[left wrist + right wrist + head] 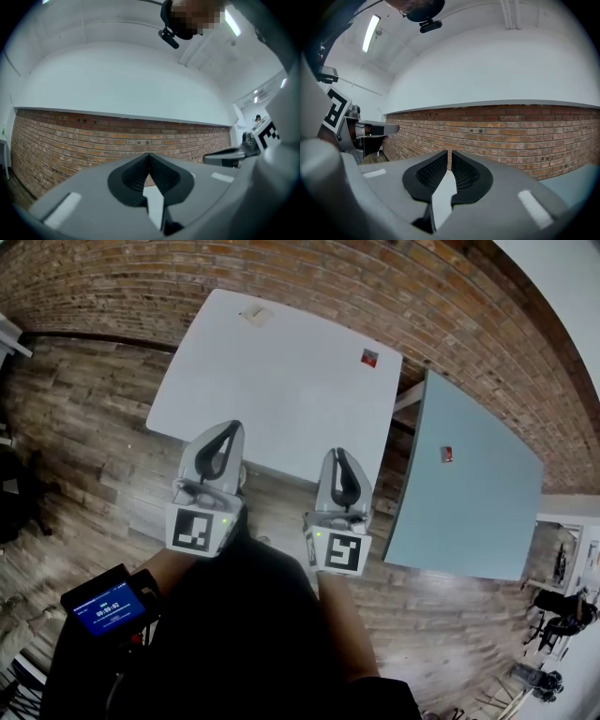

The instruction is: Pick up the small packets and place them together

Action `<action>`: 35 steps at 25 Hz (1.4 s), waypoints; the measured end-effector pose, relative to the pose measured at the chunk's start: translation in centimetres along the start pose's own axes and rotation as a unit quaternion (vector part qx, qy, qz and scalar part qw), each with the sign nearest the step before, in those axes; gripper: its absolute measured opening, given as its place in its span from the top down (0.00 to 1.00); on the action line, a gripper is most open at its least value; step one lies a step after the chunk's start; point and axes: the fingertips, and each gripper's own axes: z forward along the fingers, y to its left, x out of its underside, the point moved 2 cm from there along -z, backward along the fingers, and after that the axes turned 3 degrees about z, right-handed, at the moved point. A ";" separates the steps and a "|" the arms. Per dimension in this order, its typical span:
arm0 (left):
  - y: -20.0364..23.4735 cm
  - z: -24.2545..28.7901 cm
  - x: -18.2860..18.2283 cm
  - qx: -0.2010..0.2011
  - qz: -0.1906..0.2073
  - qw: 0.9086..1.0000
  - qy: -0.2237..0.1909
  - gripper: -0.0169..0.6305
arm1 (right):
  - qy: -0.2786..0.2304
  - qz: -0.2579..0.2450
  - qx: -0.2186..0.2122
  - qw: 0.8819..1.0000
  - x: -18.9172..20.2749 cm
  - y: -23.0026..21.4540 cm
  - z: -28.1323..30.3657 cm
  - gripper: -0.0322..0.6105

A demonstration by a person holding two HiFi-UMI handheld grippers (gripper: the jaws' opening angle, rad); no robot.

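Presently neither claw holds anything. Left claw point(149, 158): ribbed black pads meet at the tips, closed, nothing between them. Right claw point(450, 153): pads all but touching, closed, likewise empty. Both sit at the near edge of the white table point(281, 399), pointed toward the brick wall point(169, 277).

Packets, placed as seen from the claws:
- The tan packet point(255, 315) is at 12 o'clock, near the white table's far edge.
- The red packet point(369, 357) is at 1 o'clock, by its far right corner.
- The second red packet point(447, 455) is at 2 o'clock, on the separate grey-blue table point(469, 521).

All three lie well apart; none is gathered.

Judgement on handling: these are small, flat, squarish sachets, probably light and pliable with a slick wrapper. They lie flush on smooth matte tops and will likely slide when nudged. The best hold appears to be a firm pinch across one edge, not the filled middle. Print and contents are too small to read.
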 end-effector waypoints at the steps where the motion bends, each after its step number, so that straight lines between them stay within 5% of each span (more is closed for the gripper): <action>1: 0.3 1.0 0.1 0.003 -0.002 1.000 0.001 0.97 | 0.001 -0.001 0.002 1.000 -0.2 -0.2 1.1 0.93; 22: 9.2 12.0 4.4 0.040 -0.045 0.997 0.041 0.97 | 0.070 -0.008 0.045 0.996 1.0 -2.4 14.8 0.93; 35: 8.6 14.7 5.2 0.024 -0.047 0.997 0.061 0.97 | 0.087 0.006 0.041 0.995 2.3 -6.2 17.0 0.93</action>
